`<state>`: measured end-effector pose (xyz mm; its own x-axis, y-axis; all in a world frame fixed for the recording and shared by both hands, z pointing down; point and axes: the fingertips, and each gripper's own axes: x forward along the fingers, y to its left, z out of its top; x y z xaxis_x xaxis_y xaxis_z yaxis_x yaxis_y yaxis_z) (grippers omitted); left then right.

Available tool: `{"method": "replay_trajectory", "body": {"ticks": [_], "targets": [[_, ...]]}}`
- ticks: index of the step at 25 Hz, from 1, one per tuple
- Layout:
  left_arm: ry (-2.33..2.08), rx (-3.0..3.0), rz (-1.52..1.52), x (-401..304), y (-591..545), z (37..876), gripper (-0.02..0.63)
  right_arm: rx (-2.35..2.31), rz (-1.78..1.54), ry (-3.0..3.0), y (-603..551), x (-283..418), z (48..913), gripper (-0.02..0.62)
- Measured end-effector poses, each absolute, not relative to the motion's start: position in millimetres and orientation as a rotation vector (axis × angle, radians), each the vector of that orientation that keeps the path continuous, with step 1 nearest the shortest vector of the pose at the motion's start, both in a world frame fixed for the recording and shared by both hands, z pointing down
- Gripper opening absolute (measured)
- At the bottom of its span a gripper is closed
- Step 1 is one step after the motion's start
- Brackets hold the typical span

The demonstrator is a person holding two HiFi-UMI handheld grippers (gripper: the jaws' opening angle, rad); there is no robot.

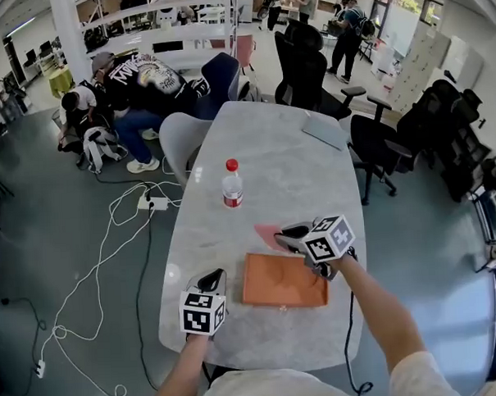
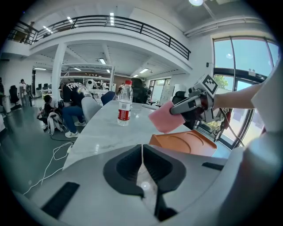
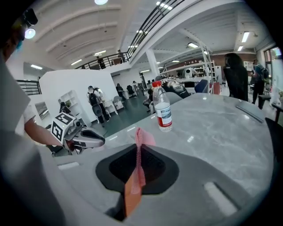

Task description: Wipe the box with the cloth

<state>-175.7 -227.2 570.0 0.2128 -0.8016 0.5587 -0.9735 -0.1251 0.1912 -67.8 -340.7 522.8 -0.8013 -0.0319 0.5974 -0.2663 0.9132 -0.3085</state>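
A flat orange box (image 1: 284, 279) lies on the marble table (image 1: 263, 164) near its front edge; it also shows in the left gripper view as the orange box (image 2: 190, 142). My right gripper (image 1: 291, 235) hovers over the box's far edge, shut on a pink cloth (image 1: 268, 232) that hangs from its jaws. In its own view the right gripper (image 3: 138, 150) pinches the cloth (image 3: 141, 137) edge-on. My left gripper (image 1: 212, 279) sits just left of the box, apart from it. The left gripper (image 2: 142, 152) has its jaws pressed together with nothing between them.
A water bottle (image 1: 232, 184) with a red cap stands mid-table beyond the box. A grey flat device (image 1: 325, 132) lies at the far right end. Office chairs (image 1: 374, 146) ring the table. Cables (image 1: 110, 240) trail on the floor at left, near seated people (image 1: 141, 87).
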Motion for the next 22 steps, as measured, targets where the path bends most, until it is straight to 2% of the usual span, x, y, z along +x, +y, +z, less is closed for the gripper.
{"method": "replay_trajectory", "body": {"ticks": [10,22], "targets": [[-1.537,1.989,0.392,-183.9,-237.7,588.2,0.017,0.072,0.526,-2.260,-330.4,-114.4,574.7,0.015],[-1.484,1.990,0.378,-189.3,-243.6,599.6,0.017,-0.057,0.757,-2.123,-312.1,-127.7,593.6,0.015]]}}
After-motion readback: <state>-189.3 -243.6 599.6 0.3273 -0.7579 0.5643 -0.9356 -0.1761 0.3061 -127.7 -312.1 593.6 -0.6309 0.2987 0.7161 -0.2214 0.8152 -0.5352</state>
